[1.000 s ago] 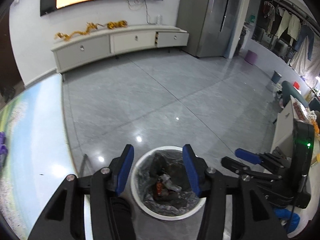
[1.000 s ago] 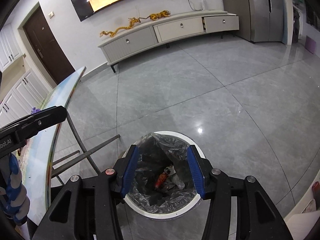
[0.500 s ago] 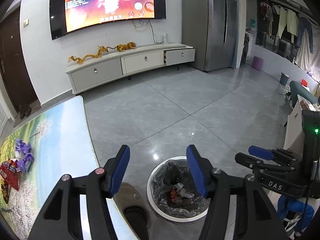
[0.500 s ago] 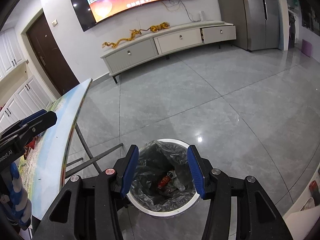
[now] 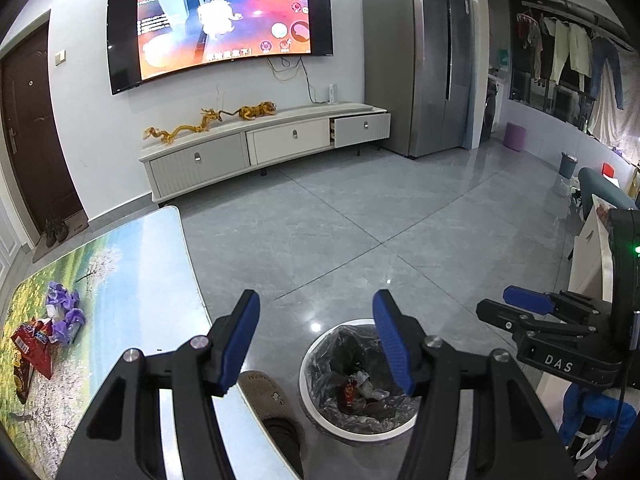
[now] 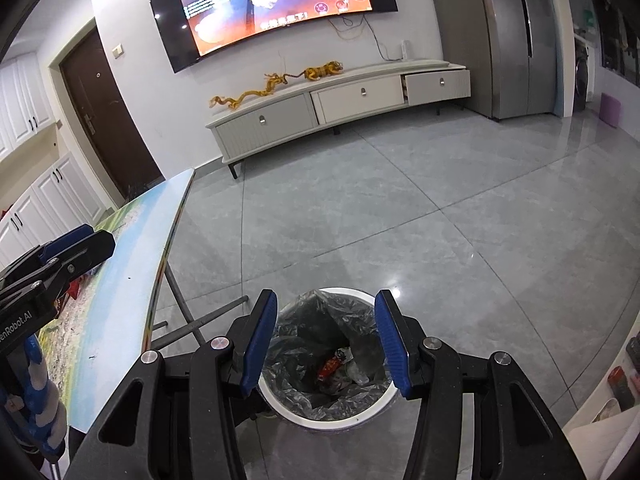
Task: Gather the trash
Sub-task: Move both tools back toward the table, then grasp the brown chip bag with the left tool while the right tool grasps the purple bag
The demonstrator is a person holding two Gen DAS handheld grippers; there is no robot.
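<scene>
We have both grippers empty above the round white bin lined with a grey plastic bag [image 6: 326, 364], which stands on the grey tiled floor [image 6: 440, 208] just beside the surface with the printed landscape cover [image 5: 132, 280]. The left gripper [image 5: 316, 340] has its blue pads [image 5: 390, 342] standing moderately wide with nothing between them; the right gripper [image 6: 326, 342] is parted about as far, also holding nothing. In the bin lie a red wrapper [image 6: 329, 367] and some crumpled pale scraps.

The trash left to collect, as we judge it, is on the far left of the surface: a red snack packet [image 5: 30, 346] and a cluster of crumpled purple wrappers [image 5: 64, 312], close together and well apart from the bin.

What could go wrong from here: the purple wrappers are light and bunched, so a pinch may catch only one and scatter the rest. The flat red packet could slide on the smooth cover instead of lifting. Carrying across, a loosely held scrap could fall on the floor or onto the brown slipper [image 5: 266, 394] beside the bin.

Both grippers point steeply downward and forward, side by side; the left one hangs over the edge of the surface, the right over the bin.
</scene>
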